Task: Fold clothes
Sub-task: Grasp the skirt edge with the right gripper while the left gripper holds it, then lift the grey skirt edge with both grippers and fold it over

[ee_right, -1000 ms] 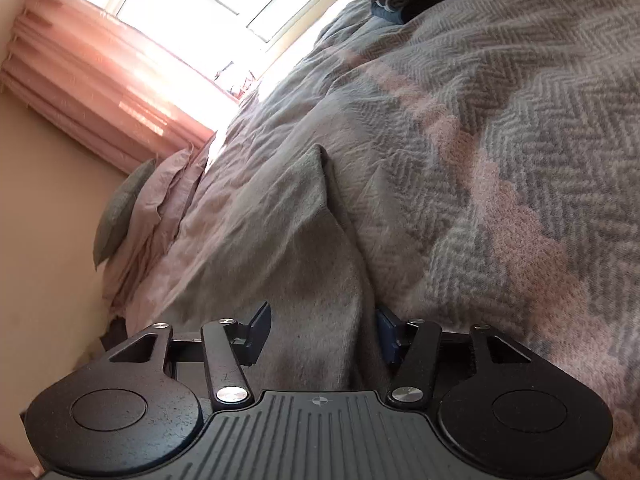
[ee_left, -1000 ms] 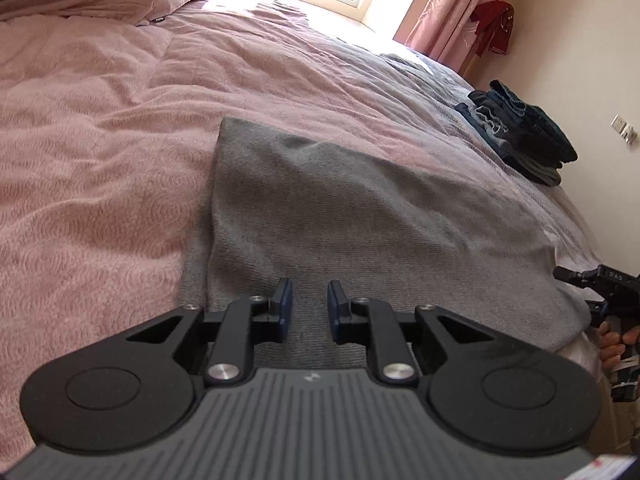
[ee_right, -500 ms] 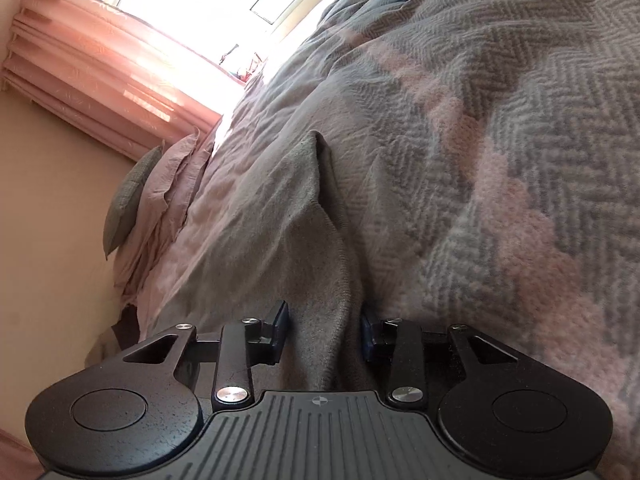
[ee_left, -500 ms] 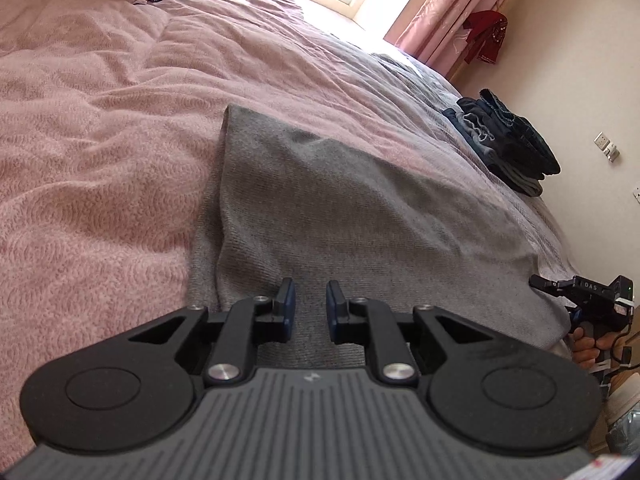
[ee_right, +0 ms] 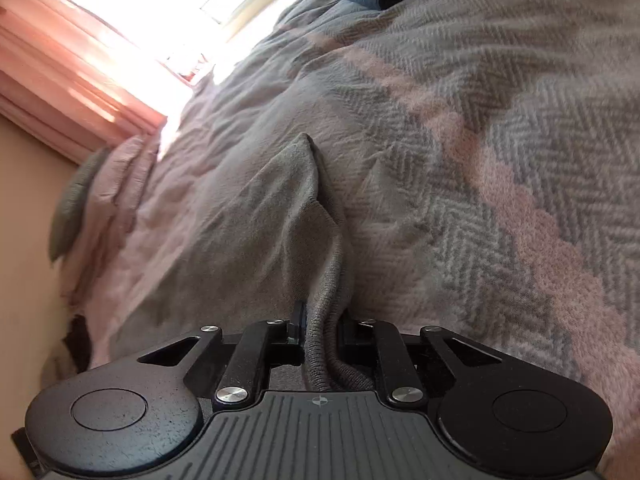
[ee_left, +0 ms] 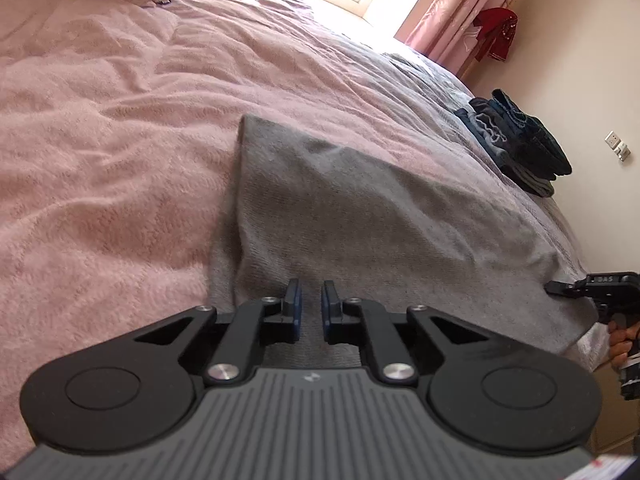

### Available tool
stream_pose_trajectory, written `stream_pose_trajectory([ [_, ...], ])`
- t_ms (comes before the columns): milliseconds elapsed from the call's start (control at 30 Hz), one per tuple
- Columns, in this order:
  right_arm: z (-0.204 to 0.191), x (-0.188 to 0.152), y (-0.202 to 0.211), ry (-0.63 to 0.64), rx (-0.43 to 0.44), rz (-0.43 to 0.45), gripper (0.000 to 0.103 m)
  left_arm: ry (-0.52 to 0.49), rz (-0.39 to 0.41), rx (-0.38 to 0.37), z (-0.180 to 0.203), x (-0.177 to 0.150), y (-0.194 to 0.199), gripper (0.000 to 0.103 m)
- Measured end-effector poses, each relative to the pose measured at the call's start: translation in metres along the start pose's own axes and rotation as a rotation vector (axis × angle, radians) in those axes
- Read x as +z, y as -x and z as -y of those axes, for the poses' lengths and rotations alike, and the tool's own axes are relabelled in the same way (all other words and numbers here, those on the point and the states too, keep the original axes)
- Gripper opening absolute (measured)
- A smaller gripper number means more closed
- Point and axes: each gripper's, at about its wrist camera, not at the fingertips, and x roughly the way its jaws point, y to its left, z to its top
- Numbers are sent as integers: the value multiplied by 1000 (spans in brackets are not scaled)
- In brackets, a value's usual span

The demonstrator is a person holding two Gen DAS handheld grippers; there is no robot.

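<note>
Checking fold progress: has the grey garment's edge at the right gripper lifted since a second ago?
Yes. The grey garment edge rose off the herringbone blanket as the right gripper jaws closed on it.

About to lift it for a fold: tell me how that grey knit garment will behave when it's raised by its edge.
The grey garment will probably be floppy: it bunches and creases where the right gripper, jaws just closed, pinches its edge. It looks soft and light, so the free part will likely sag and drag on the bedspread.
</note>
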Motion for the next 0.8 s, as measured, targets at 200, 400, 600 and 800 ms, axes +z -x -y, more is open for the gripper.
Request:
stream_pose_trajectory([
  [200, -163, -29, 9, 414, -441, 124, 9, 26, 71, 77, -36, 11, 39, 9],
  [400, -343, -148, -30, 985, -562, 277, 9, 93, 85, 86, -76, 3, 75, 9],
  [600, -364, -267, -145, 1256, -483, 94, 22, 171, 56, 104, -101, -15, 92, 9],
  [800, -348, -285, -138, 1315, -414, 100, 39, 187, 64, 31, -89, -23, 102, 9],
])
